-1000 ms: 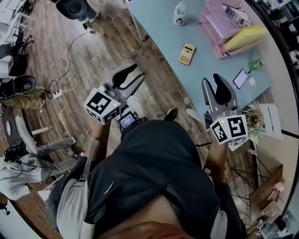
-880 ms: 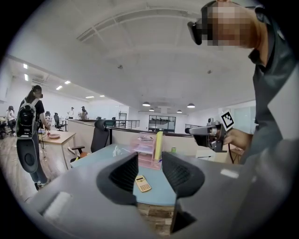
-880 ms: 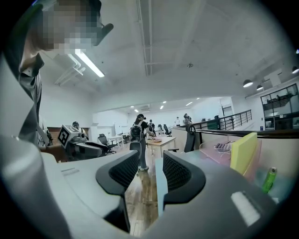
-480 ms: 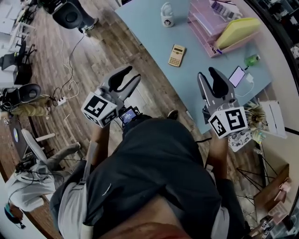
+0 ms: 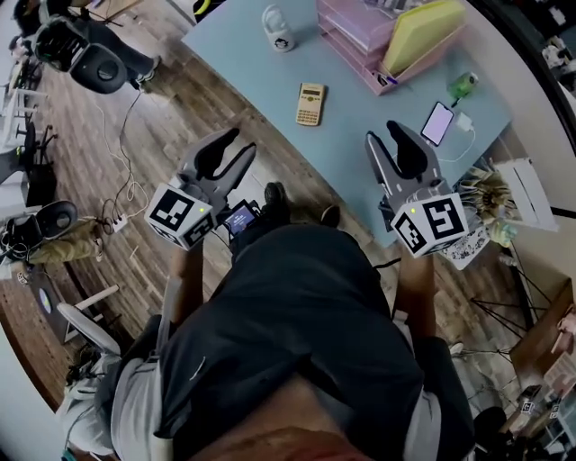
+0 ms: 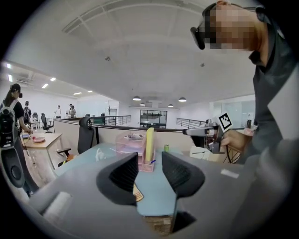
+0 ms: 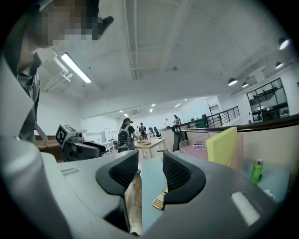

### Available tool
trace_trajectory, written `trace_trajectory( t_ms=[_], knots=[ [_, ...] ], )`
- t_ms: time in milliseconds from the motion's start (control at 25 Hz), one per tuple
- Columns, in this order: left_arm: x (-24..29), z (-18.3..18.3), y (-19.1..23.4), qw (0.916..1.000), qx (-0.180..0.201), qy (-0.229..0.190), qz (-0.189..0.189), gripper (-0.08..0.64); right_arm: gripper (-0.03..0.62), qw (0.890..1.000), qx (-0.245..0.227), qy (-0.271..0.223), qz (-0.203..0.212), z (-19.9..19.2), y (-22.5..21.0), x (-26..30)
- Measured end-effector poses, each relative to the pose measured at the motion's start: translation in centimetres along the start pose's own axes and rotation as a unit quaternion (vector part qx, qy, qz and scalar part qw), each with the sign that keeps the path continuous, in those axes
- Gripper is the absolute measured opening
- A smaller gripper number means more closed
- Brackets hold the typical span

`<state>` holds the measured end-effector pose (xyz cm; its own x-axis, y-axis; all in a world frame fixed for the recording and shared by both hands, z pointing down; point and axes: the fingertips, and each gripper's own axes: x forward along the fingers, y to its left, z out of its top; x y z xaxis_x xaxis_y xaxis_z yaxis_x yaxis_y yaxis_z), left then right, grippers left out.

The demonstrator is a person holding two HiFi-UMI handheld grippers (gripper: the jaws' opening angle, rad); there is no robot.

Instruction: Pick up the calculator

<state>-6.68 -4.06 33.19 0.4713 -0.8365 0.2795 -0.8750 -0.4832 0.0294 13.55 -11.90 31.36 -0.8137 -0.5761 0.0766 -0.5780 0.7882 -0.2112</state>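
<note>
The tan calculator [image 5: 310, 103] lies flat on the light blue table [image 5: 243, 63], near its front edge. My left gripper [image 5: 238, 142] hangs over the wooden floor, short of the table and below-left of the calculator. My right gripper [image 5: 384, 133] reaches over the table's edge, to the right of the calculator. Both pairs of jaws stand shut, with only a narrow slit and nothing held. The left gripper view shows the calculator [image 6: 137, 192] low beside the left jaw. In the right gripper view the calculator [image 7: 159, 201] peeks out under the right jaw.
A white mug [image 5: 277, 29] stands behind the calculator. A pink tray [image 5: 355, 40] with a yellow folder [image 5: 423, 27] sits at the back right. A phone [image 5: 437, 122] and a green bottle [image 5: 463, 85] lie right of my right gripper. Office chairs [image 5: 90, 58] and cables are on the floor at left.
Both grippers have travelled forward toward the table with the person. The calculator now sits nearer them, between the two. The jaws look the same.
</note>
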Motion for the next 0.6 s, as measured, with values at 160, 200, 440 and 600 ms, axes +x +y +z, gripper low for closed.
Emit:
trace_trajectory(
  t_ms=[160,200,440,600],
  knots=[
    [1.6,-0.4,1.3,0.9997,-0.007,0.014,-0.018,0.172,0.144,1.0,-0.001,0.002,-0.019,0.2,-0.5,0.6],
    [2.1,-0.6,1.7,0.9995,-0.01,0.016,-0.024,0.172,0.144,1.0,-0.001,0.001,-0.027,0.2,-0.7,0.7],
    [6.0,0.1,5.1,0.9964,-0.001,0.009,-0.084,0.172,0.144,0.997,0.005,0.002,-0.078,-0.2,-2.0,3.1],
    [8.9,1.2,7.4,0.9915,-0.001,0.006,-0.13,0.172,0.144,0.993,0.009,0.017,-0.115,-0.2,-2.3,4.9]
  ],
)
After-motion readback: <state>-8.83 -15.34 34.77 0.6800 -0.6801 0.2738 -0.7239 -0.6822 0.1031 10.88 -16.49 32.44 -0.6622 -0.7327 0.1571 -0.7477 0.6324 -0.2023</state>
